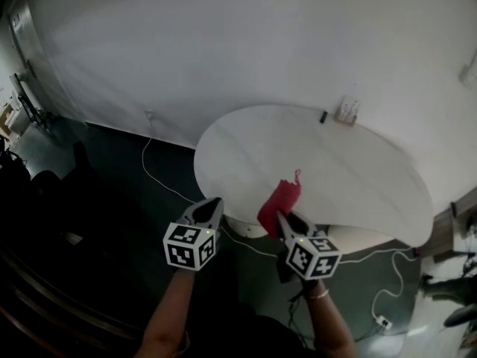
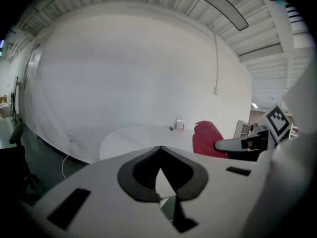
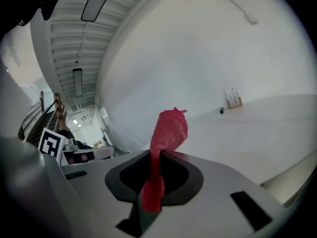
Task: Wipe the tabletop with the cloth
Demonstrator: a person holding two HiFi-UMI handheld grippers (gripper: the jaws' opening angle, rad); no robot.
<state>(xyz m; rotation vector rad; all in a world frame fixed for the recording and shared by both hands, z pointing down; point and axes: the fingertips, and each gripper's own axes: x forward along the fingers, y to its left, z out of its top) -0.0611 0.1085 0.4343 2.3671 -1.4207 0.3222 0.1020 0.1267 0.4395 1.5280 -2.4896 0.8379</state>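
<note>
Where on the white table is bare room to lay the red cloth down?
Almost the whole white rounded tabletop is bare: middle, left and right ends. Only its far edge is taken, by a small dark object and a small pale card stand. The red cloth, held in the right gripper, is at the near edge.

The cloth (image 1: 280,203) pinched in the right gripper (image 1: 283,218) is plain red; the tabletop (image 1: 350,162) beyond both grippers is white; both gripper shells are pale grey with black jaw pads; the marker cubes (image 1: 190,246) bear black-and-white square patterns; the floor (image 1: 119,177) beside the left gripper (image 1: 213,203) is dark green, crossed by a white cable (image 1: 159,176); the wall (image 1: 223,43) ahead is white.
</note>
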